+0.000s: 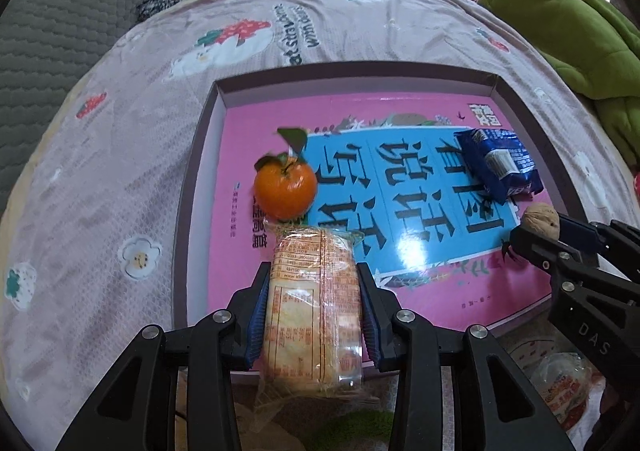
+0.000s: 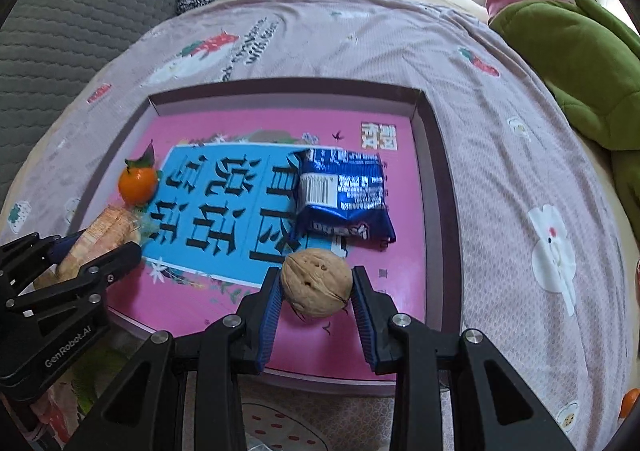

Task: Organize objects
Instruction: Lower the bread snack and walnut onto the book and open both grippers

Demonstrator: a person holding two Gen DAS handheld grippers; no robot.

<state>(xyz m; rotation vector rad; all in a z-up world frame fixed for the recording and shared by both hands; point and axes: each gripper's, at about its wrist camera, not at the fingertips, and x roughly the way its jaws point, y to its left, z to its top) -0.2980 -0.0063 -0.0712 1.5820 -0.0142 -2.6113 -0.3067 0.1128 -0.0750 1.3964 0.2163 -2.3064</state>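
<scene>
A shallow purple box (image 1: 192, 187) (image 2: 436, 179) lies on the bed with a pink and blue book cover as its floor. In it sit an orange tangerine with leaves (image 1: 285, 183) (image 2: 137, 184) and a blue snack packet (image 1: 498, 161) (image 2: 344, 195). My left gripper (image 1: 312, 283) is shut on an orange-printed wrapped cake (image 1: 312, 311) (image 2: 100, 235) over the box's near left part. My right gripper (image 2: 316, 283) is shut on a walnut (image 2: 316, 282) (image 1: 541, 219) over the box's near right part, just in front of the blue packet.
A pinkish bedspread (image 1: 120, 171) with flower prints lies under the box. A green plush blanket (image 1: 568, 39) is at the right, a grey quilted cushion (image 1: 60, 19) at the left. More wrapped snacks (image 1: 568, 391) lie near the front edge. Another small tangerine (image 2: 630, 401) sits at far right.
</scene>
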